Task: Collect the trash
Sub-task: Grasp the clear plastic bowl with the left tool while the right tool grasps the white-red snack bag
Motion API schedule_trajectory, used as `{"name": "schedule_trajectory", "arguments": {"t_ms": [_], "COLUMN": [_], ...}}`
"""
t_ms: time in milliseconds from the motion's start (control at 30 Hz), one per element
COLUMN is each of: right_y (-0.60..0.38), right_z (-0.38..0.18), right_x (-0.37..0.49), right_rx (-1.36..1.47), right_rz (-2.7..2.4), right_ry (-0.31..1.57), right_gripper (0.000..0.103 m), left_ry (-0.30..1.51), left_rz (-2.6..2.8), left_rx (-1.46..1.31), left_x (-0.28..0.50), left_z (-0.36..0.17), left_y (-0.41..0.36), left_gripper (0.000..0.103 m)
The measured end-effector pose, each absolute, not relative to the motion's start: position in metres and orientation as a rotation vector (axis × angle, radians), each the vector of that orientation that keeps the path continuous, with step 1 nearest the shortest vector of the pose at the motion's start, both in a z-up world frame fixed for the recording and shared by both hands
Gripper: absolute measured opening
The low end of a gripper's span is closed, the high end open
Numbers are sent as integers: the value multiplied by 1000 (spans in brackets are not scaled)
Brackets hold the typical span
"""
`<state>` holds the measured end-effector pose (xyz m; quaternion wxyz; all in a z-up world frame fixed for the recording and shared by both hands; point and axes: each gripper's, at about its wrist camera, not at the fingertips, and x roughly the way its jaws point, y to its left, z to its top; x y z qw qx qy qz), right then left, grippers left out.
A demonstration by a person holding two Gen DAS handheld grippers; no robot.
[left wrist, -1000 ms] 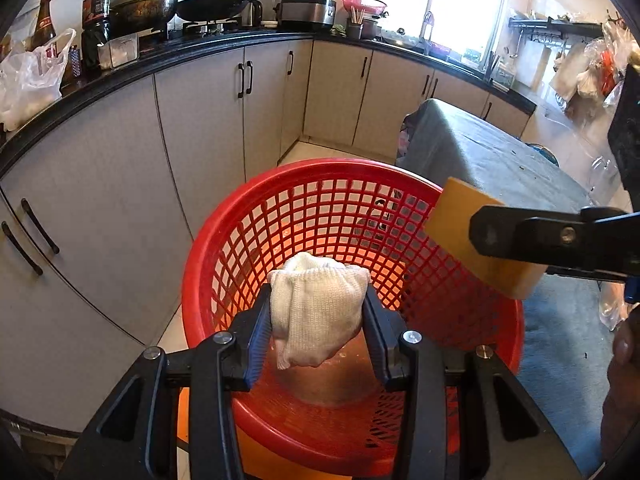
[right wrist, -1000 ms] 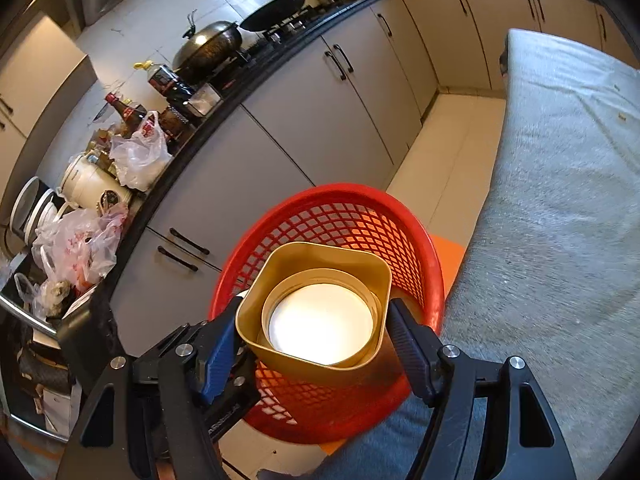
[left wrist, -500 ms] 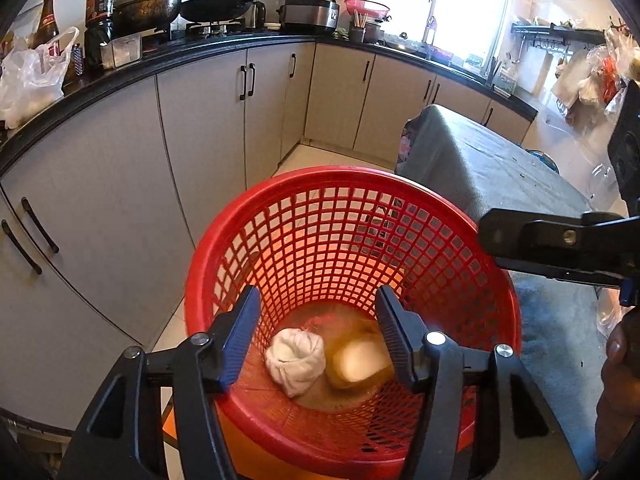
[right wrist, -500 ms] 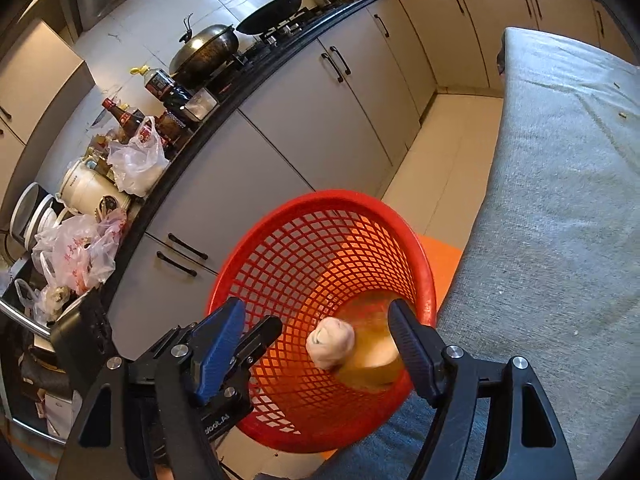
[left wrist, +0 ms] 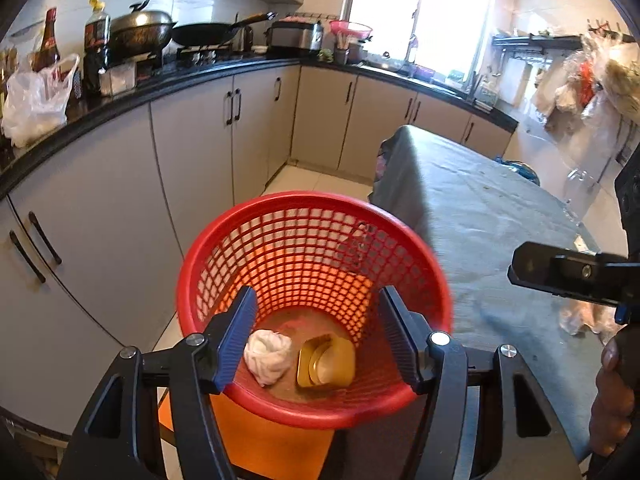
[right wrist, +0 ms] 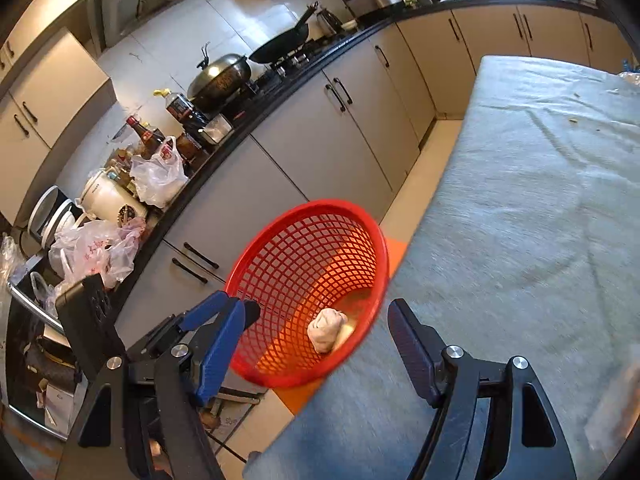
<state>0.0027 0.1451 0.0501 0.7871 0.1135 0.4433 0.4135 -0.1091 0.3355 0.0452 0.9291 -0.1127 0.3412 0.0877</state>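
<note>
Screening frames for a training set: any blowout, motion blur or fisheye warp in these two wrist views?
Left wrist: window blown out to white; counter edge bows from fisheye; red basket rim smeared on its right side. Right wrist: basket and grey table cover streak with motion blur near the bottom; white wad soft; dark vignette in the corners.

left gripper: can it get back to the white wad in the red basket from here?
Probably yes. Left gripper is open above the basket; the white wad lies uncovered on the bottom beside the gold tin.

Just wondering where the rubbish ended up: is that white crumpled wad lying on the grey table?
No, the white wad lies at the bottom of the red basket, beside a gold square container.
</note>
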Motion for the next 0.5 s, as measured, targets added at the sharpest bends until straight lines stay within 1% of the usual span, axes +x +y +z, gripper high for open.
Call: {"name": "schedule_trajectory", "arguments": {"t_ms": [233, 500], "right_y": [94, 14], "right_z": [59, 72], "right_x": [-14, -37], "right_rx": [304, 373], "right_rz": [882, 845], "right_ry": [910, 829], "right_gripper": [78, 78], "left_ry": [669, 669], "left_rz": [129, 17], "left_rx": [-189, -118], "left_x": [-114, -99], "left_z": [66, 79], "left_y": [295, 227], "left_gripper": [64, 65]}}
